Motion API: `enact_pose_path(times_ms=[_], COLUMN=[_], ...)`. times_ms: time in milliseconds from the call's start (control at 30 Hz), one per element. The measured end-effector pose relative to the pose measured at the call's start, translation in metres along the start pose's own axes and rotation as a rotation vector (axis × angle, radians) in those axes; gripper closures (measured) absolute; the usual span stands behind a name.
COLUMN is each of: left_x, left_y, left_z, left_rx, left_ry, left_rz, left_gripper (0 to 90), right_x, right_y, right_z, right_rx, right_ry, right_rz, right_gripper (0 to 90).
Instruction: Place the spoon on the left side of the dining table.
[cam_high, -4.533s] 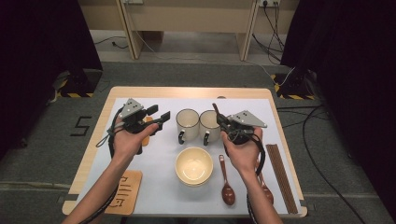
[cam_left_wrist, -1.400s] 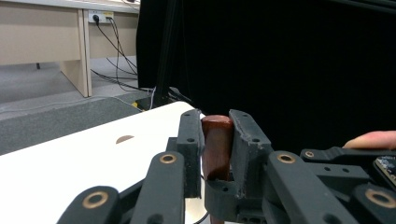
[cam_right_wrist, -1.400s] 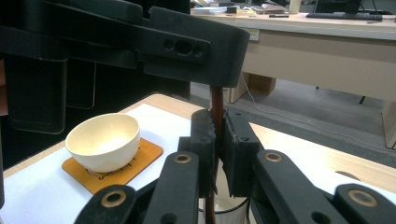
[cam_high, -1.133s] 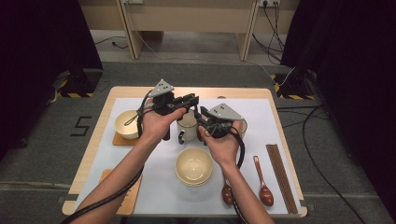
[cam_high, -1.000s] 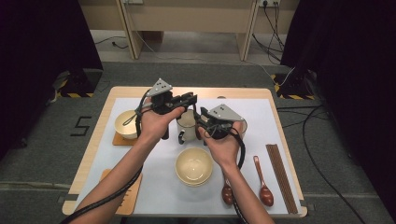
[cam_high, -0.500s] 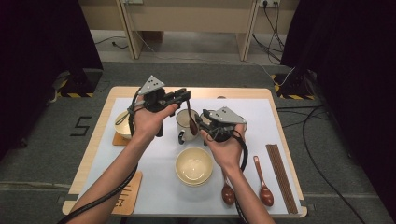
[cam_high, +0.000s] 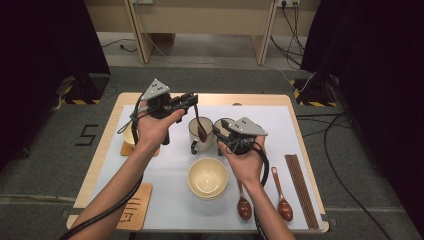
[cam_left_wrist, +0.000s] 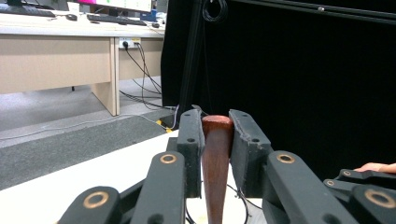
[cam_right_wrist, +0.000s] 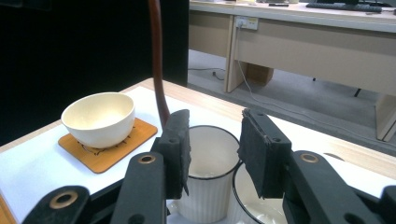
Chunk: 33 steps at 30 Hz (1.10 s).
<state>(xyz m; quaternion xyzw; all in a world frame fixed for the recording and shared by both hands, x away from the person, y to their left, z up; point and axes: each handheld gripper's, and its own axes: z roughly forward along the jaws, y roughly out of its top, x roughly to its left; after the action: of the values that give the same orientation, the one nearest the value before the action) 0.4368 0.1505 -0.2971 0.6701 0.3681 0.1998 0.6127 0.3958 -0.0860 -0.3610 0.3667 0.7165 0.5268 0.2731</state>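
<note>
We've got the dark brown wooden spoon (cam_high: 199, 125) clamped in the left hand-held gripper (cam_high: 189, 101), dangling over the white enamel mug (cam_high: 200, 135) mid-tabletop. The right hand-held gripper (cam_right_wrist: 212, 140) has just been opening, empty. Lower slowly, keeping the bowl centred.

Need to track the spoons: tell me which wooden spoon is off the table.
The wooden spoon clamped in the left gripper, hanging bowl-down over the left mug. The two other spoons lie flat near the right hand.
</note>
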Motion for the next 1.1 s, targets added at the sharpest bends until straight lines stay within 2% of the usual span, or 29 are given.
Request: enact_pose_path(times_ms=[1100], left_x=[0.024], left_y=[0.005], left_z=[-0.025], left_rx=[-0.027], left_ry=[0.068], left_rz=[0.006], left_gripper=[74.1], right_x=[-0.018], right_y=[-0.020], right_z=[-0.020], right_rx=[0.010], right_ry=[-0.056], right_rz=[0.032], right_gripper=[61.1])
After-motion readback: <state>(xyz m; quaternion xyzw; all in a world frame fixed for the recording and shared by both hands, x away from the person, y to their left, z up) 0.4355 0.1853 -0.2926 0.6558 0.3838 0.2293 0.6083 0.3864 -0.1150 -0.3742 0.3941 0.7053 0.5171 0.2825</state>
